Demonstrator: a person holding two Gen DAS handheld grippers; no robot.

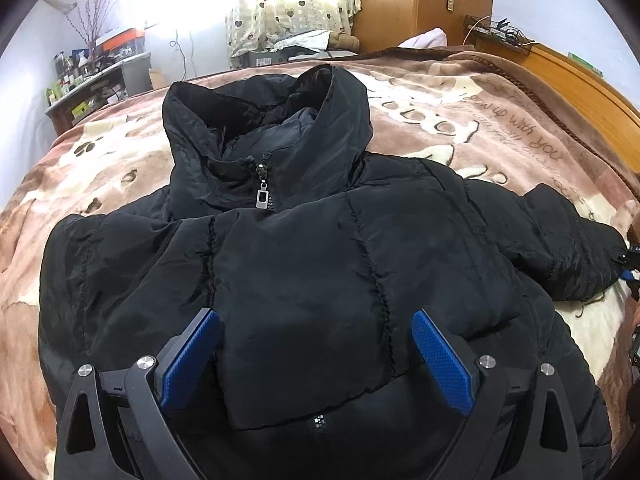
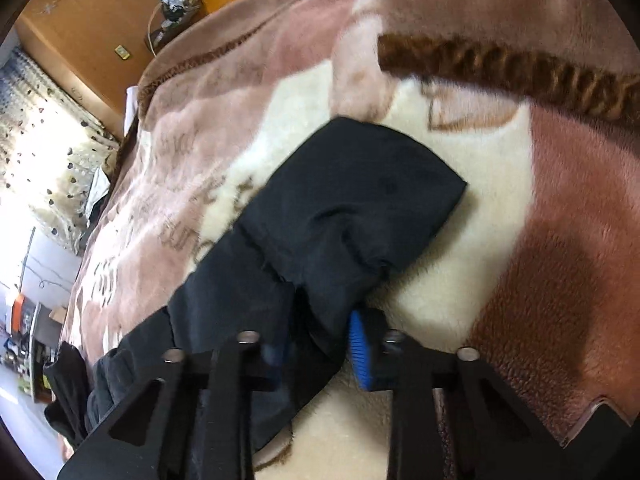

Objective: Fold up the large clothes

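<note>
A black puffer jacket (image 1: 304,248) lies front-up on the bed, collar toward the far side, zipper pull (image 1: 262,196) at the neck. One sleeve is folded across the chest. My left gripper (image 1: 316,344) is open, its blue pads (image 1: 440,364) either side of the folded sleeve's cuff, just above the jacket. The other sleeve (image 1: 560,248) stretches right. In the right wrist view my right gripper (image 2: 320,344) is shut on that sleeve (image 2: 344,216) near its cuff, which rests on the blanket. The right gripper also shows at the left wrist view's right edge (image 1: 632,268).
The bed is covered by a brown, pink and cream plush blanket (image 1: 460,120) with paw prints and lettering. A wooden headboard (image 1: 580,80) runs along the right. A wardrobe (image 1: 420,0), a curtain (image 1: 288,4) and a cluttered shelf (image 1: 96,76) stand beyond the bed.
</note>
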